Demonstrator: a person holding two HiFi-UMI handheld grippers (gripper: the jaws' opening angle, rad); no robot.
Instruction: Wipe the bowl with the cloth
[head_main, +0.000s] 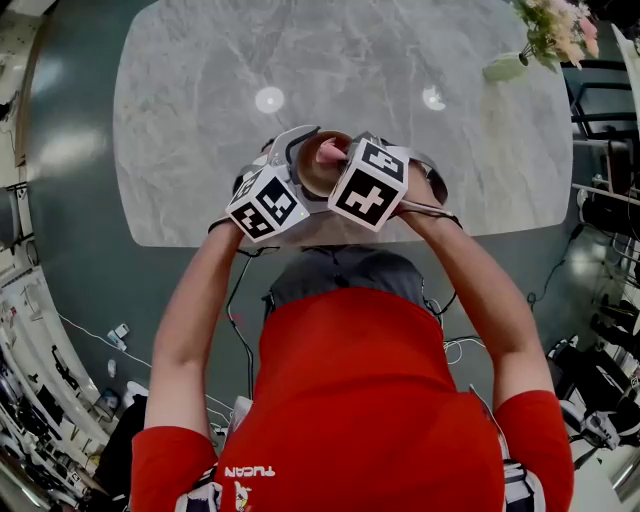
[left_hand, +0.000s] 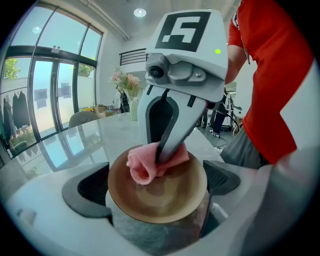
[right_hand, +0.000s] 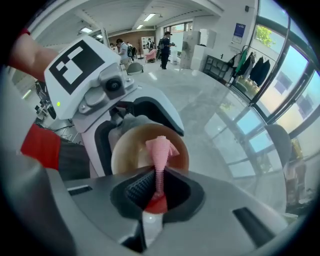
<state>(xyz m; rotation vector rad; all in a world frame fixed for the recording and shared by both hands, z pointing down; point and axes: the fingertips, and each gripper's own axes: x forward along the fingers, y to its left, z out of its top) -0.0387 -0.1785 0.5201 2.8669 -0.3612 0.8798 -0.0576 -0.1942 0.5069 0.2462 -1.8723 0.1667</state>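
Head view, items by size, each placed relative to the bowl.

1. Worktop (head_main: 330, 60): pale marble slab, spreading beyond and below the bowl. I judge the bowl is lifted off it, near its closer edge, so the wiping load goes into my grip and not the stone.

2. Flowers in a vase (head_main: 550, 30): far across the worktop from the bowl, well clear of the work.

3. Left gripper (left_hand: 155, 185): jaws spread wide, one on each side of the bowl, clamped on its outer wall. It serves as the holder and tips the bowl's mouth towards my other tool so the inside can be reached.

4. Right gripper (right_hand: 156, 187): jaws clenched on the tail of the cloth, pointed straight into the bowl's mouth. The narrow pinch lets a wad of fabric project past the tips as the wiping pad.

5. Bowl (left_hand: 165, 200): tan inside, grey mottled outside, seated between the left jaws. Its interior looks plain and dry; I see no marks there.

6. Cloth (left_hand: 150, 162): pink, bunched, pressed against the bowl's inner wall near the rim on the side away from the left gripper's camera. I judge the wipe is under way; the centre of the bowl and the near wall are not under the cloth. The risk, as I judge it, is the cloth slipping from so thin a pinch under pressure.
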